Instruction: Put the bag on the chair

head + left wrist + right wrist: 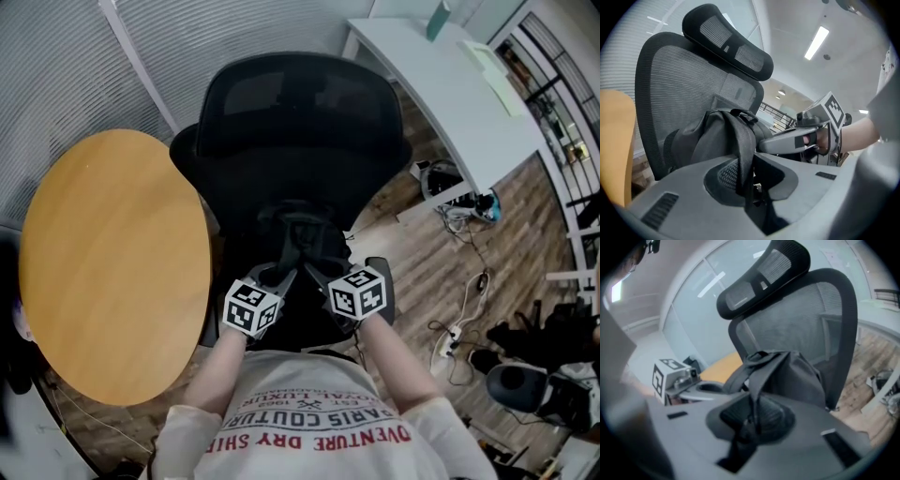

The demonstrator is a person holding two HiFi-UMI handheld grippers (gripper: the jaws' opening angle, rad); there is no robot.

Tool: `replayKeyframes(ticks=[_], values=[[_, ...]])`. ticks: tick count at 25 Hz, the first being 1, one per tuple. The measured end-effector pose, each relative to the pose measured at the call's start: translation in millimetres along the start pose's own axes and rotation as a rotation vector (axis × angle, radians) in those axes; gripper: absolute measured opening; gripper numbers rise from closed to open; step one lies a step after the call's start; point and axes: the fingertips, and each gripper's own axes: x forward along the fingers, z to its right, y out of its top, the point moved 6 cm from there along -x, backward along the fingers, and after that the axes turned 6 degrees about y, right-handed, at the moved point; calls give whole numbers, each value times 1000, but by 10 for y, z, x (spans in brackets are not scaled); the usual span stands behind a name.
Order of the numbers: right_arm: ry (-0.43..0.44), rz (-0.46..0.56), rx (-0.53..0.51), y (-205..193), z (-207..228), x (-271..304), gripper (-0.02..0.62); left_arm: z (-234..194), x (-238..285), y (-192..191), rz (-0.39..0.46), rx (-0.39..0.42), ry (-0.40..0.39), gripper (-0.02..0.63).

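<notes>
Left gripper [746,190] and right gripper [751,426] each pinch a strap [743,150]. Bag [701,138] sits just beyond the fingers [661,206], against the chair [675,75] back. Uneven release could topple it forward.

Grey left gripper [277,278], white lettered shirt [309,427]

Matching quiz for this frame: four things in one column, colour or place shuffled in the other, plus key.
1 bag
2 chair
3 round table
4 desk

A white, at the right in the head view
B wooden, left of the chair
C black, mesh back with headrest
D grey, in front of the chair back

Pairs: 1-D, 2-C, 3-B, 4-A
</notes>
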Motion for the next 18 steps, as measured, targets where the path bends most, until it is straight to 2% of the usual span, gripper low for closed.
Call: replayKeyframes(ticks=[5, 7, 9, 11, 14, 18], values=[[-52, 6, 9, -38, 46, -12, 87, -30, 47, -73, -16, -33, 11, 89], [-75, 23, 16, -22, 53, -40, 182, -55, 57, -73, 5, -35, 40, 125], [-122, 37, 5, -10, 53, -85, 235, -96, 17, -37, 76, -39, 86, 206], [-186, 52, -31, 1, 66, -157, 252, -126, -35, 14, 130, -50, 118, 248], [-256, 97, -82, 26, 74, -293, 259, -117, -98, 74, 150, -47, 122, 253], [-255, 164, -143, 104, -93, -495, 261, -22, -285, 158, 195, -24, 125, 252]])
